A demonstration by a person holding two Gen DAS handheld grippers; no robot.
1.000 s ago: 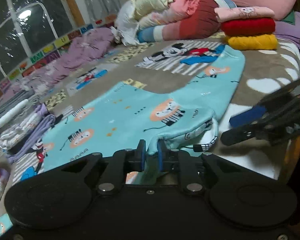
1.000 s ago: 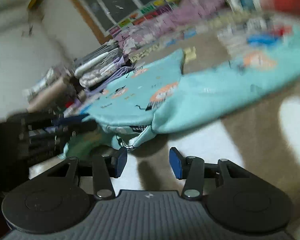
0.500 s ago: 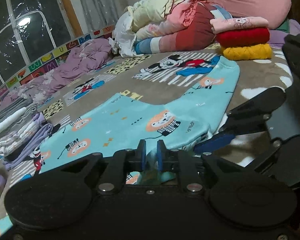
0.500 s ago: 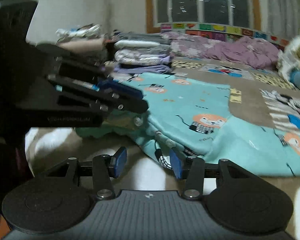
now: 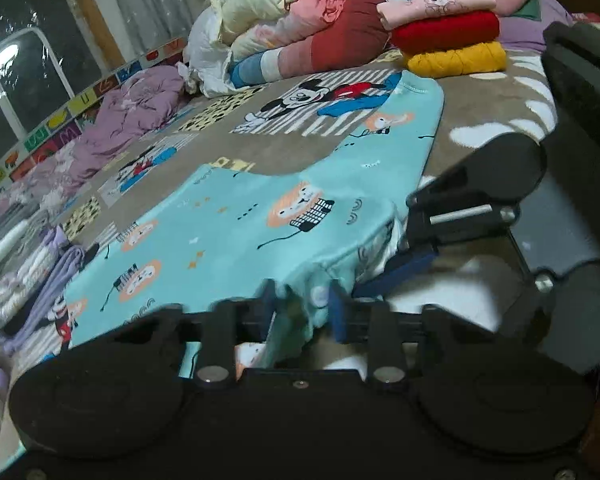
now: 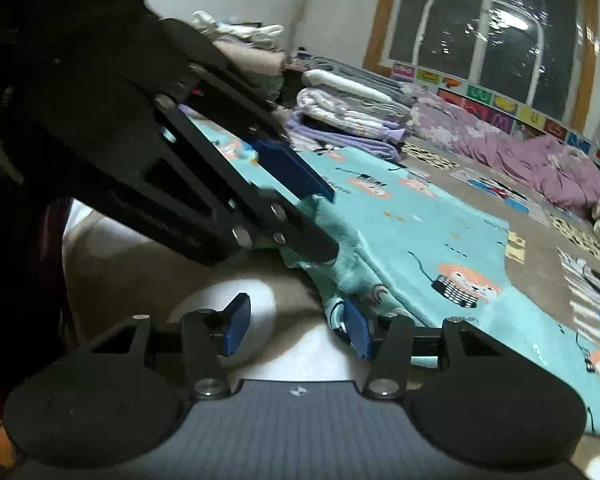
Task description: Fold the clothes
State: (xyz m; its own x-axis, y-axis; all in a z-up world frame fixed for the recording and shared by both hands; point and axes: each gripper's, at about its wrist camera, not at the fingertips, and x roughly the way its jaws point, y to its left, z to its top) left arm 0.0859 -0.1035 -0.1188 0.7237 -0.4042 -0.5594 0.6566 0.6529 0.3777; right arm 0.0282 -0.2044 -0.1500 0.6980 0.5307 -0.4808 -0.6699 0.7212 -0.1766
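A light blue garment with orange lion prints (image 5: 260, 224) lies spread on the bed, also in the right wrist view (image 6: 440, 240). My left gripper (image 5: 302, 306) has its blue pads parted, with the garment's near edge hanging loosely between them. In the right wrist view the left gripper (image 6: 320, 224) sits at the bunched near edge of the cloth. My right gripper (image 6: 296, 326) is open and empty; its right pad touches the garment's near corner. In the left wrist view the right gripper (image 5: 400, 272) reaches in from the right at that corner.
A stack of folded pink, red and yellow clothes (image 5: 448, 40) stands at the back right. A heap of bedding (image 5: 300, 28) lies behind. Folded clothes (image 6: 352, 112) are stacked at the left side. A purple blanket (image 6: 520, 152) lies under the window.
My left gripper has opened from its shut hold on the garment's edge. My right gripper has swung in close to the garment's near corner, still open.
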